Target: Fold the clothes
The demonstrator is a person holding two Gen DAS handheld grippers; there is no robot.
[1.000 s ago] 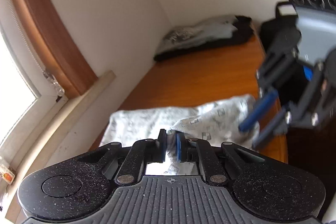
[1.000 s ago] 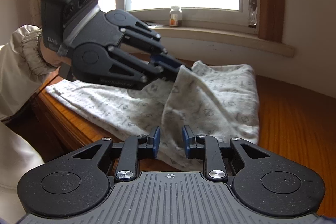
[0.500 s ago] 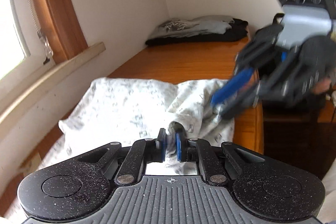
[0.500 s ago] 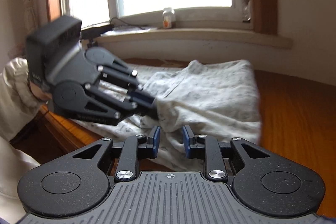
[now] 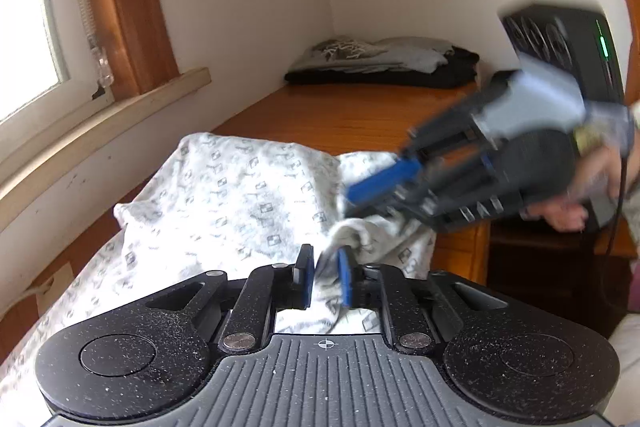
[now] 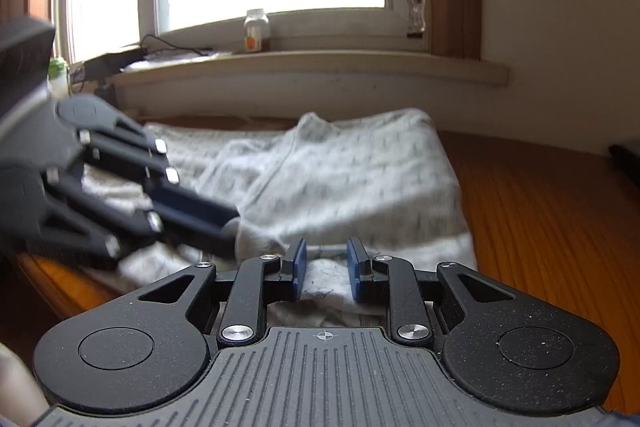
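A white garment with a small grey print lies spread on the wooden table, running along the wall under the window. My left gripper is shut on a bunched fold of it near the table's front edge. From the right wrist view the left gripper comes in from the left, pinching that fold low over the garment. My right gripper is open, and fabric lies between its blue pads. In the left wrist view the right gripper is blurred and reaches onto the same fold.
A stack of folded dark and grey clothes sits at the table's far end by the corner. A window sill with a small jar runs along the wall. A hand holds the right gripper. Bare table lies right of the garment.
Both grippers have come down toward the table. The lifted fold held by the left gripper now sits low on the garment, and the right gripper has closed in beside it.
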